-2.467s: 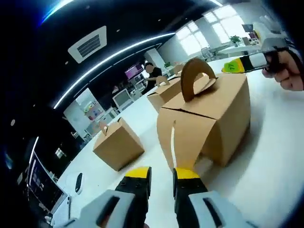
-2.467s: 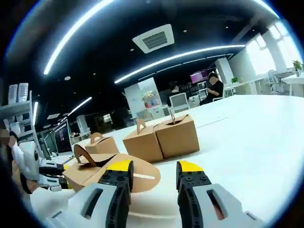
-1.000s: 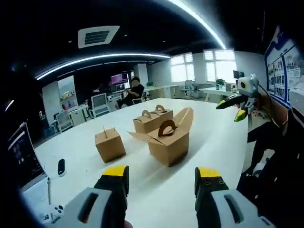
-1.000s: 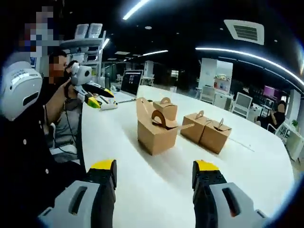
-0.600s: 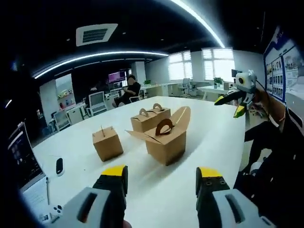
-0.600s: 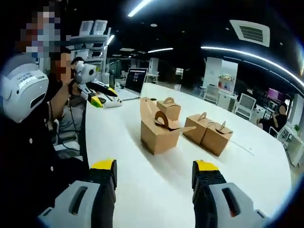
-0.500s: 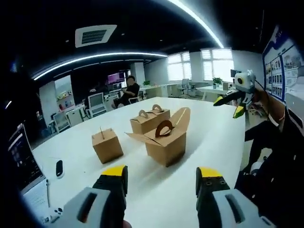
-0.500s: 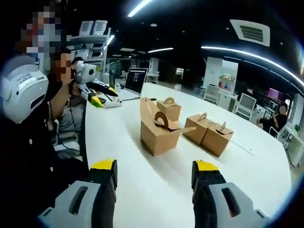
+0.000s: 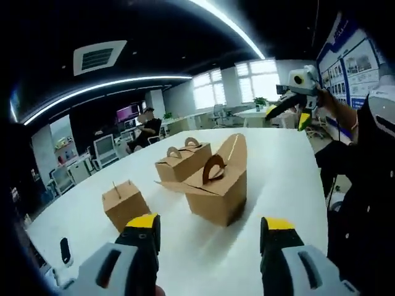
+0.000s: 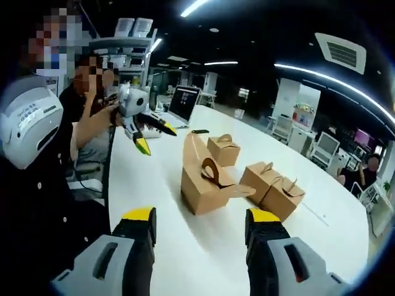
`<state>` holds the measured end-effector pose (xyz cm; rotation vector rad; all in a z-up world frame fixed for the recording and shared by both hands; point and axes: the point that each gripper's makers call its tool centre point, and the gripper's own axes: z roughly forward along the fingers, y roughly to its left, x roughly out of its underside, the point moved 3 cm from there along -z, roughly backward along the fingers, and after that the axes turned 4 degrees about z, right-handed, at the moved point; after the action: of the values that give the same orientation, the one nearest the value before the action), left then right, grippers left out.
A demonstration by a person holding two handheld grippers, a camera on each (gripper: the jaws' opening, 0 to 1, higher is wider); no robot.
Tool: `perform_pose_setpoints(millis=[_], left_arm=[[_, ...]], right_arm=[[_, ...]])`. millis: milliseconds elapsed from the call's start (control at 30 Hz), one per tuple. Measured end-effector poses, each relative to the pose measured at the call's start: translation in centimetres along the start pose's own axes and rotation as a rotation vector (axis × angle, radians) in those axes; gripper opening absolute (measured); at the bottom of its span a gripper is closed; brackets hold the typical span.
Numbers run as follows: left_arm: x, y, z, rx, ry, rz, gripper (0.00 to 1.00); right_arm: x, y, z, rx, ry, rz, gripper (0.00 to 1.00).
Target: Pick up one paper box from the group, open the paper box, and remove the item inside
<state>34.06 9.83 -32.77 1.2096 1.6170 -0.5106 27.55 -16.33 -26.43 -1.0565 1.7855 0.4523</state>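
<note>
Your opened brown paper box (image 9: 217,188) sits mid-frame on the white surface (image 9: 290,154), flaps up for reaching inside; left claw (image 9: 210,231) and right claw (image 10: 199,223) both gape, empty.

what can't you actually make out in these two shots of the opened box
- Inside of the opened brown paper box: both the left gripper view and the right gripper view look at it from the side, so its own walls and raised flaps hide whether an item is in it.
- Two closed brown boxes with handles: behind the opened box in the left gripper view, partly covered.
- Small dark object on the white table: too small to identify.
</note>
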Motion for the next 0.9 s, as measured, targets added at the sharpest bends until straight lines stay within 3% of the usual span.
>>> perform_pose_setpoints(millis=[300,367,433,533,900], left_arm=[[2.1,2.2,4.8,0.109,0.001,0.018,0.71],[2.5,2.8,5.8,0.131,-0.019,0.096,0.7],[2.9,3.1,6.9,0.182,-0.043,0.042,0.73],[3.5,3.4,8.5,0.234,-0.06,0.039,0.77],[2.2,2.0,11.3,0.342,-0.136,0.032,0.78]], right_arm=[[-1.8,-0.7,2.8,-0.061,0.045,-0.054,0.54],[-2.1,-0.9,3.6,-0.081,0.057,-0.06,0.53],[-2.3,-1.1,4.4,-0.094,0.069,-0.067,0.52],[-2.5,-1.4,5.9,-0.111,0.085,-0.068,0.51],[-2.4,-1.6,9.3,-0.159,0.138,-0.075,0.48]])
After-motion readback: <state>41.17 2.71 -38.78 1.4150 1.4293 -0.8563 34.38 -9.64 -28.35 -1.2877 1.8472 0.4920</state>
